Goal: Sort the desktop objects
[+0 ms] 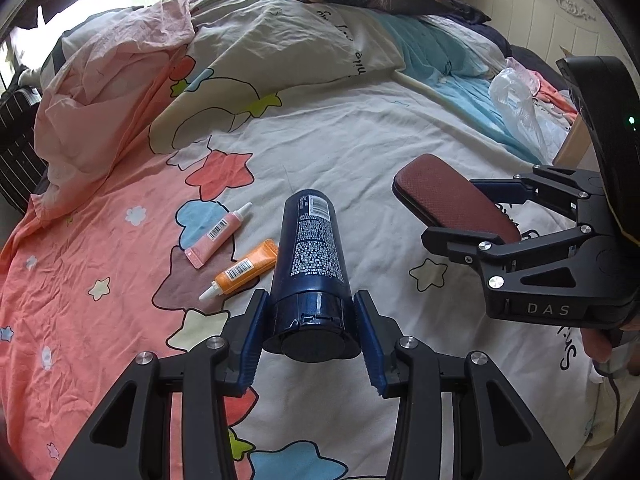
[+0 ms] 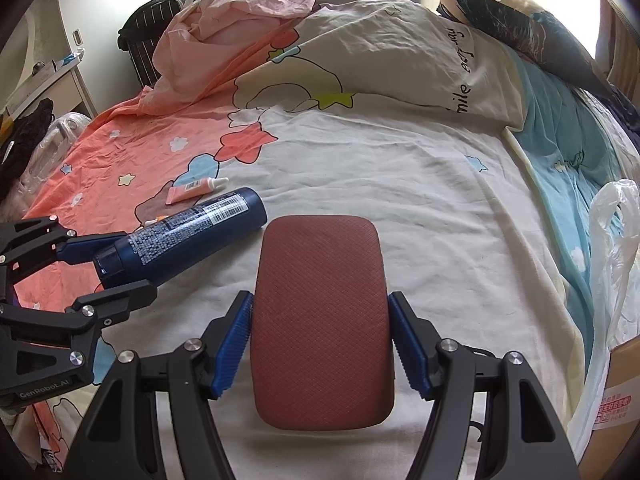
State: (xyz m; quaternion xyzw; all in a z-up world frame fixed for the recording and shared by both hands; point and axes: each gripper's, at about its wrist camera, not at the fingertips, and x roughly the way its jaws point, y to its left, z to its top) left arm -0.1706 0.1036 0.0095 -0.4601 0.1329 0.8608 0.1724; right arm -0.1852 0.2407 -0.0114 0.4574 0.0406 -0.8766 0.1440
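**Presently on the bed: held items and loose tubes**

Bedsheet, cartoon-star print in pink, white and blue, crumpled; it bears everything listed below.

Plastic bag, translucent white, at the right edge of the bed beside a cardboard box.

Red case, flat, rounded corners, quilted texture. Pinched across its width by the right gripper, both blue pads pressed to its long sides; whether it rests on the sheet or hangs just above cannot be told.

Blue bottle, dark, cylindrical, barcode label showing. Clamped at the cap end by the left gripper, jaws tight on either side; body points away across the sheet, left of the red case.

Orange tube, white nozzle, lying loose on the sheet just left of the bottle.

Pink tube, white nozzle, lying close beside the orange one, farther from the bottle.
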